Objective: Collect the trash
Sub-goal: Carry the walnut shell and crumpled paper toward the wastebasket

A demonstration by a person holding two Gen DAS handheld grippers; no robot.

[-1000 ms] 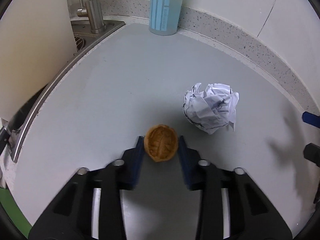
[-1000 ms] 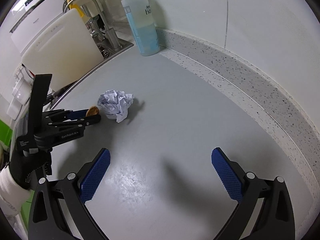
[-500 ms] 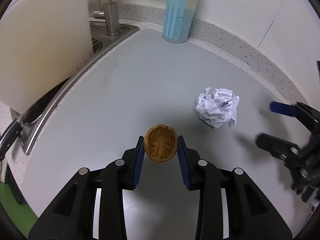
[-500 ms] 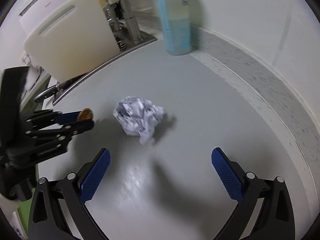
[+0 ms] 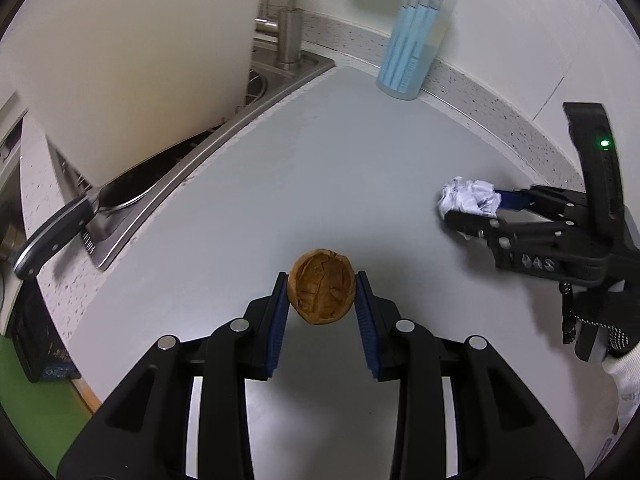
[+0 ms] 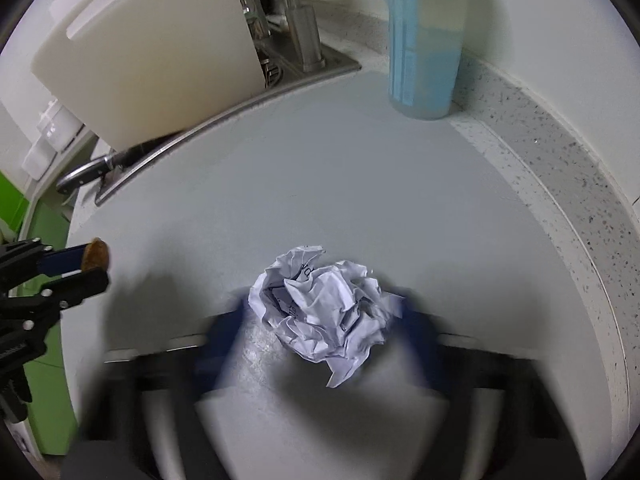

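Jaws first: our left gripper (image 5: pixel 322 300) is pinching the walnut shell half (image 5: pixel 321 292) between its blue pads, lifted clear of the grey counter (image 5: pixel 320 168), while our right gripper (image 6: pixel 320 332) is closing its jaws around the crumpled paper ball (image 6: pixel 324 312), which sits on the counter between the two blurred pads. From the left wrist view the right gripper has the paper at its tips, though we cannot tell whether both pads press on it yet. We judge the step in hand to be the second pickup: one piece of trash is secured and the other is being grasped. Next we would let the right jaws finish closing until the paper is firmly squeezed, then lift it straight up, keeping both loads well apart from the soap bottle (image 6: pixel 424 40), the cutting board (image 5: pixel 140 72) and the knife (image 5: pixel 56 236) at the sink edge. No bin shows in either view, so where we carry them is unclear.
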